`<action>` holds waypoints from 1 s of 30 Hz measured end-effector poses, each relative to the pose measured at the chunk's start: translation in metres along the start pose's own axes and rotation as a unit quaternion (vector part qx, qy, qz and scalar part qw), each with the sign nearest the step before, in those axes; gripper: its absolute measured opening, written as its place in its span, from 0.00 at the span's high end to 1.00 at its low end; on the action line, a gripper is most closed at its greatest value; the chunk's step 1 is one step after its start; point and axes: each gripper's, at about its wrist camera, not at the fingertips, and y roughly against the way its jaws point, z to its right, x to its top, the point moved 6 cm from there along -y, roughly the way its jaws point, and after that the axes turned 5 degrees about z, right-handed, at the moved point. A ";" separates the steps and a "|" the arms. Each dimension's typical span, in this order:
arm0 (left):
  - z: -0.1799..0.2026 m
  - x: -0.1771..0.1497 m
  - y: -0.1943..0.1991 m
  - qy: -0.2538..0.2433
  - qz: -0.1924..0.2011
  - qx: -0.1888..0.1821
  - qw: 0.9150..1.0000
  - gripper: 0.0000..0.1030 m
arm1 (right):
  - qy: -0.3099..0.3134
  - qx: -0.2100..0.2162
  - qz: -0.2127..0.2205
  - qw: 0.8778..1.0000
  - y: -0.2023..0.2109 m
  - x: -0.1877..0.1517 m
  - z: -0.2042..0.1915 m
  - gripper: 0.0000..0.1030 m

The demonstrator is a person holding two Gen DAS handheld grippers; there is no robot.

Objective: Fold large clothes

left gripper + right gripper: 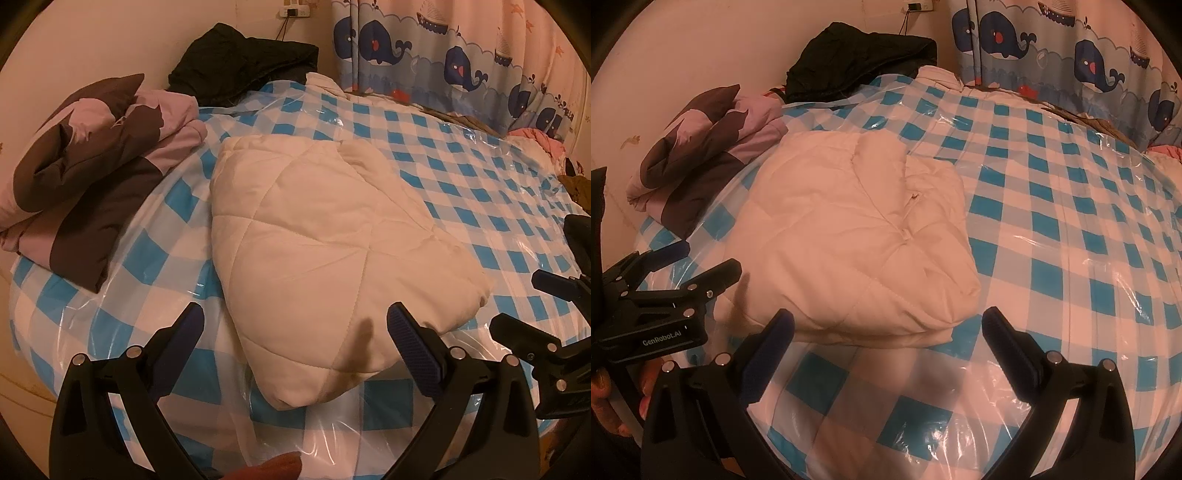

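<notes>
The left gripper (295,325) and right gripper (888,330) are both wide apart, holding nothing. The folded white coat (321,236) lies mid-frame on the checked bed (461,177), a pink quilt (85,162) upper left.

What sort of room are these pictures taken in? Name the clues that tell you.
Most likely a bedroom, perhaps a child's. A bed under a blue-checked plastic cover fills the view, a whale-print curtain hangs behind it, and a folded cream quilted garment lies on top.
</notes>
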 end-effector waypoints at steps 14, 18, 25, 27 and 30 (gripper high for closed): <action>0.002 0.000 0.001 -0.003 0.003 0.000 1.000 0.07 | -0.001 0.001 -0.001 1.000 -0.001 -0.001 0.000 0.05; 0.002 0.000 0.001 -0.003 0.002 0.001 1.000 0.07 | -0.002 0.001 0.000 1.000 -0.001 -0.002 -0.004 0.05; 0.002 0.001 0.001 -0.003 0.002 0.002 1.000 0.07 | -0.002 0.002 -0.001 1.000 -0.002 -0.002 -0.003 0.05; 0.002 0.001 0.001 -0.003 0.002 0.003 1.000 0.07 | -0.002 0.002 -0.001 1.000 -0.002 -0.002 -0.002 0.05; 0.002 0.001 0.001 -0.003 0.002 0.002 1.000 0.07 | -0.002 0.002 -0.001 1.000 -0.002 -0.002 -0.002 0.05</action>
